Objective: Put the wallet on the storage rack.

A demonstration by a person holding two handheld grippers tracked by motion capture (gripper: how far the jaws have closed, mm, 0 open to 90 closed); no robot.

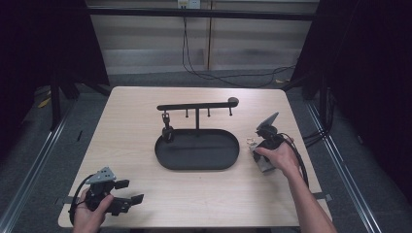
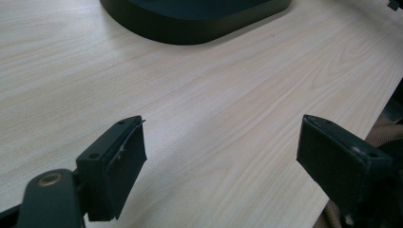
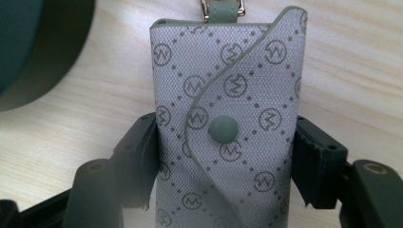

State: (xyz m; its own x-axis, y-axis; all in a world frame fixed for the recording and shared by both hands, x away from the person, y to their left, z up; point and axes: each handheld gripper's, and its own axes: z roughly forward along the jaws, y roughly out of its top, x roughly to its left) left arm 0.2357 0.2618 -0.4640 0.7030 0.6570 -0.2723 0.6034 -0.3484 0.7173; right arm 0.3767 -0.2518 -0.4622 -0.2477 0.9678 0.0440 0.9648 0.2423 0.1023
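Overhead, the right gripper (image 1: 259, 137) sits on a small grey key pouch (image 1: 263, 162) just right of the black oval tray (image 1: 167, 158), whose stand carries a hook bar (image 1: 194, 106); the left gripper (image 1: 127, 193) waits near the table's (image 1: 126, 111) front-left corner. Along the left gripper's jaws, they stand wide apart over bare wood. Along the right gripper's, both pads press the monogrammed pouch's (image 3: 228, 123) sides below its snap button (image 3: 223, 129); lifting well probably means squeezing evenly and rising straight.
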